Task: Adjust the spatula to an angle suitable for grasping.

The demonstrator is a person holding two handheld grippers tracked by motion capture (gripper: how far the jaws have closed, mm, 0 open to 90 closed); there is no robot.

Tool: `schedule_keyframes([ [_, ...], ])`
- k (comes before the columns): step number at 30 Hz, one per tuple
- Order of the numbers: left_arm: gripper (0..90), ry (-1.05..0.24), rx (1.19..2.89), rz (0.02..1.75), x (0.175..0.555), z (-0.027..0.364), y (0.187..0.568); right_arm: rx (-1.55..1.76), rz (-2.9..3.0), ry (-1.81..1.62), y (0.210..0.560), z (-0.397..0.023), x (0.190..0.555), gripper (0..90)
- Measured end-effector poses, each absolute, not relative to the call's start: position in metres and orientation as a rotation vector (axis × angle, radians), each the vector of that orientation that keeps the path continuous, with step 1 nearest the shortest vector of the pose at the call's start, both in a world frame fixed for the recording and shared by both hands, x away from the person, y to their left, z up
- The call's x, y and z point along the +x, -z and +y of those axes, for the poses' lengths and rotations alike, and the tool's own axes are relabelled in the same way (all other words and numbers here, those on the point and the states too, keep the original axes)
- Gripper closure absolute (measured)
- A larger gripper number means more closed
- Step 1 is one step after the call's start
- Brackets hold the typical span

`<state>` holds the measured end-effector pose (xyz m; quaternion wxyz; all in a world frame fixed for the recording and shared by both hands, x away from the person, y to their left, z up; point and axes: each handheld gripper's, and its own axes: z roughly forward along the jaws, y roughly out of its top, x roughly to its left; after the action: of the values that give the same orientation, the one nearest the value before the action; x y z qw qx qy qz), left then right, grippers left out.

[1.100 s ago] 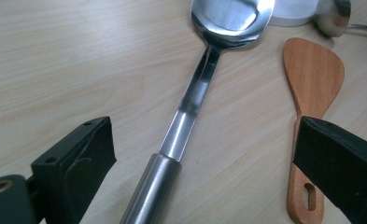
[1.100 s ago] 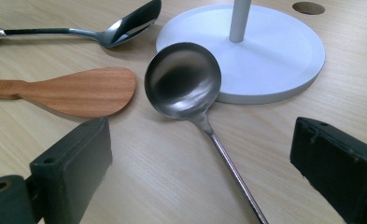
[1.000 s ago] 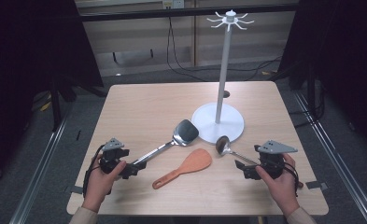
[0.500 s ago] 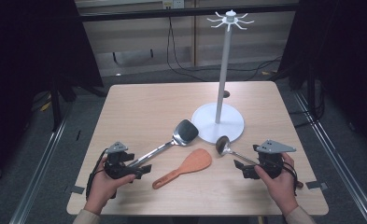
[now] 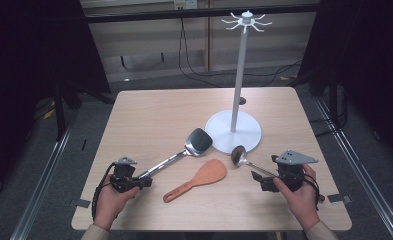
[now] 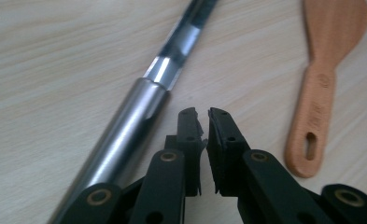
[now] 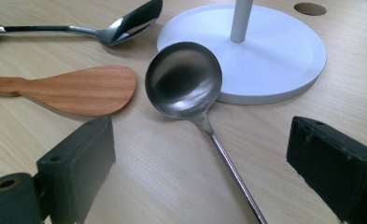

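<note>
Now my left gripper (image 6: 202,116) has just snapped its jaws nearly together on nothing; the steel spatula's handle (image 6: 125,135) lies on the table just beside them, so that grab missed. My right gripper (image 7: 200,172) stands wide around the ladle's stem (image 7: 232,172).

The left claw (image 5: 145,182) lies low over the table, held by the left hand (image 5: 111,197); its jaws have just been closing and now stand almost together with nothing between them. The right claw (image 5: 256,178), held by the right hand (image 5: 299,192), has its jaws wide apart.
</note>
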<state>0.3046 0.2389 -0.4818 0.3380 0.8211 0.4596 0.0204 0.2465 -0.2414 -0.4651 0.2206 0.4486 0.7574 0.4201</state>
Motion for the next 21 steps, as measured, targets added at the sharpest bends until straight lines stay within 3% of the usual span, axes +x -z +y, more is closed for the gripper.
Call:
schedule_keyframes([
  [9,85.4,-0.121,2.087,1.291,0.316,0.248,0.491,1.232,2.075,-1.163,0.461,-0.245,0.242,6.9],
  [21,87.5,-0.238,1.955,1.431,0.363,0.246,0.497,1.271,2.047,-1.171,0.462,-0.256,0.237,6.9],
])
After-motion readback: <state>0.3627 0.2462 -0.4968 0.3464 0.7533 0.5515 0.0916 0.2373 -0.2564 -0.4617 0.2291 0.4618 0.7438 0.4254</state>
